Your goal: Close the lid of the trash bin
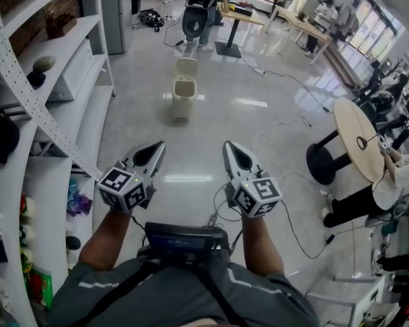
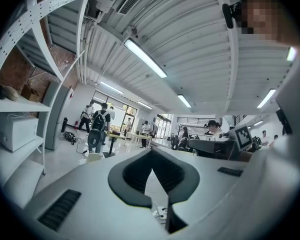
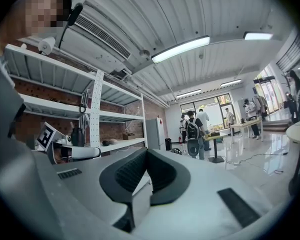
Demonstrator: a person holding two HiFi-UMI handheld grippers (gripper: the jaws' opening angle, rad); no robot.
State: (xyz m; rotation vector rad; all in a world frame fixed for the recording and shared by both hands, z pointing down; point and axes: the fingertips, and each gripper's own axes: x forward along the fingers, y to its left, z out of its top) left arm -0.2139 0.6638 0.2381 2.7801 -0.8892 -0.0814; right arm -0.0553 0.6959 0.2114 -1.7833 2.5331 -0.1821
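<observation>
the left gripper is pointing forward with its jaws pressed together at the tips. in its own view the dark pads of the left gripper are meeting at a point, with nothing sitting between them. the right gripper is riding just beside it at the same level. the jaws of the right gripper are likewise drawn together tip to tip and gripping nothing.

the small cream plastic trash bin is standing well ahead of both grippers, roughly in line with the gap between them and a little toward the left gripper's side. neither gripper is touching it. its lid is standing up open on the far side of the bin body, away from the grippers.

the bin is resting on a glossy grey floor, which is reflecting the ceiling lights. a white metal shelving unit is running along the outer side of the left gripper. a round pale wooden table on a black pedestal is standing off to the outer side of the right gripper. a black cable is trailing across the floor ahead of the right gripper.
</observation>
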